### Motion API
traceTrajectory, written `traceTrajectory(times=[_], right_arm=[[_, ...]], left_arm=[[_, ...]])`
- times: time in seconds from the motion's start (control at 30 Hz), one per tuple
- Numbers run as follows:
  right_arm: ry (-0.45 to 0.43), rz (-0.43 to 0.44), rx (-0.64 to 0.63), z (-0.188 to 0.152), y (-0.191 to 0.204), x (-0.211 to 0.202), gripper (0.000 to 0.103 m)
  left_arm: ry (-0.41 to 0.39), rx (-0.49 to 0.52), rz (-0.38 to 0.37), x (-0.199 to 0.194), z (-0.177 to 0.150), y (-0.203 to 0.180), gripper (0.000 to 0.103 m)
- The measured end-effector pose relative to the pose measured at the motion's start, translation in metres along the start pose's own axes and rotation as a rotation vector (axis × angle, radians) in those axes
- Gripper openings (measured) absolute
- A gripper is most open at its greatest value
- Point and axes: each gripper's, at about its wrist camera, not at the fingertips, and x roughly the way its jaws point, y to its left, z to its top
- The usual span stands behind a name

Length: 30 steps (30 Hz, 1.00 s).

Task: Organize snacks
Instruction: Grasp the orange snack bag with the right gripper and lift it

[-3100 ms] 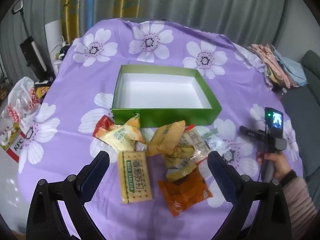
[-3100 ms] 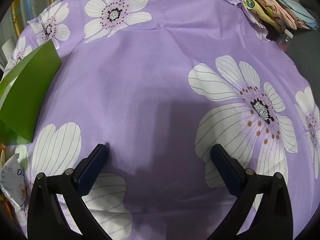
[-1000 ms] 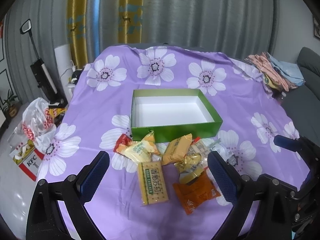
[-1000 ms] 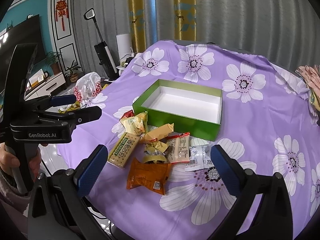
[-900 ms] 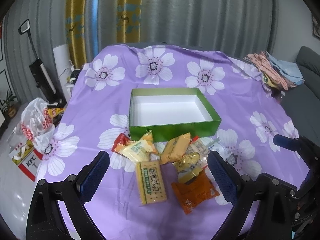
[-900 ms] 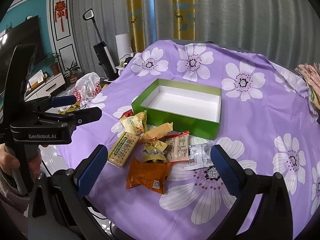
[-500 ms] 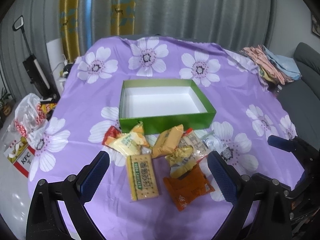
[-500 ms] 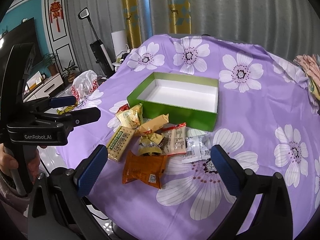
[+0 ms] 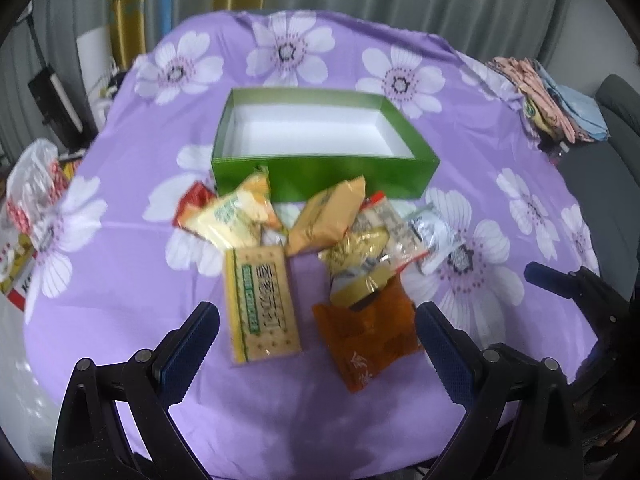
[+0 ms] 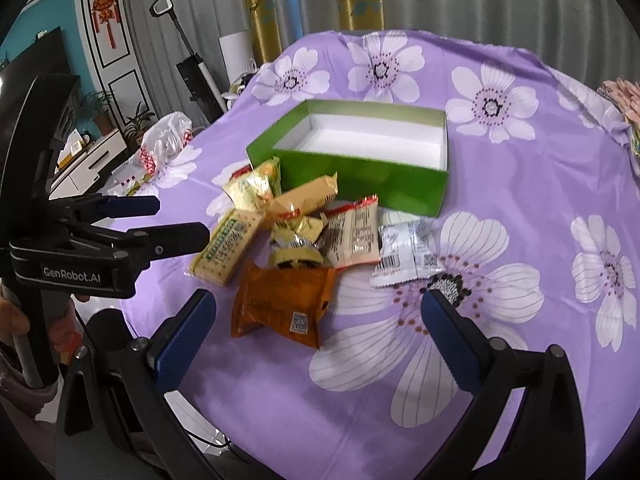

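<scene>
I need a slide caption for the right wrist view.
Open right gripper above snack packets before an empty green box.

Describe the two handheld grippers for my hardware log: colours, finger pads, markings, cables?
Both are black frames with silver screws and two fingers faced with blue textured pads. The left gripper, seen from the right wrist camera, carries white "GenRobot.AI" lettering and sits on a grey handle. The right gripper looks the same. No cables are clearly visible.

Both tongs [image 9: 316, 340] [image 10: 318, 332] agape, empty
</scene>
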Motion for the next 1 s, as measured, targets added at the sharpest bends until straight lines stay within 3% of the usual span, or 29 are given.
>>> traceTrajectory(times=[0.47, 0.67, 0.93, 1.0], right_arm=[[0.103, 0.063, -0.008, -0.031, 0.000, 0.049, 0.100], [0.116, 0.102, 0.016, -0.035, -0.002, 0.064, 0.093], [0.125, 0.168, 0.027, -0.034, 0.001, 0.082, 0.076], [0.127, 0.189, 0.027, -0.032, 0.003, 0.084, 0.067]], left_arm=[[0.116, -0.079, -0.134, 0.039, -0.027, 0.007, 0.098], [0.109, -0.082, -0.160, 0.043, -0.025, 0.003, 0.098], [0.141, -0.077, -0.196, 0.062, -0.022, -0.001, 0.067], [0.143, -0.088, -0.209, 0.064, -0.020, 0.000, 0.067]])
